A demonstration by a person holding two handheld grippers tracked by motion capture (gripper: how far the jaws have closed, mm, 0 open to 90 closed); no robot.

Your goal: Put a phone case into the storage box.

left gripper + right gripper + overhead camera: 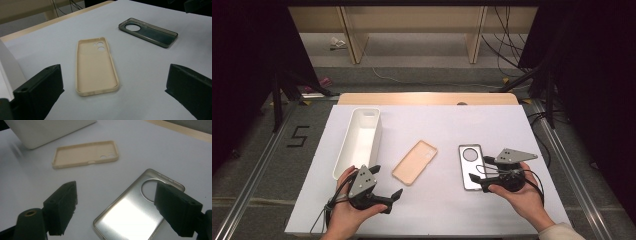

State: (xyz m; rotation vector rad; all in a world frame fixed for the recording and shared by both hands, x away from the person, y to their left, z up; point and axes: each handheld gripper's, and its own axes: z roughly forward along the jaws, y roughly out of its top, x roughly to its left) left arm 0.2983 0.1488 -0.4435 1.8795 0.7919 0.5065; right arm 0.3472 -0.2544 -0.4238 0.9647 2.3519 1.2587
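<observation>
With its jaws held wide and empty, the right gripper (478, 178) is poised over the grey phone case (471, 166) near the surface's right edge, so a closing on its rim is judged next, while the left gripper (388, 194) waits open.

The surface (427, 215) is plain white, edged at the far side by a pale wooden strip. A white bin (358, 141) — unpatterned — stands on it. One phone case (414, 162) is beige; the other phone case (470, 166) is smoky grey and see-through. The fingers (37, 92) are matte black.
</observation>
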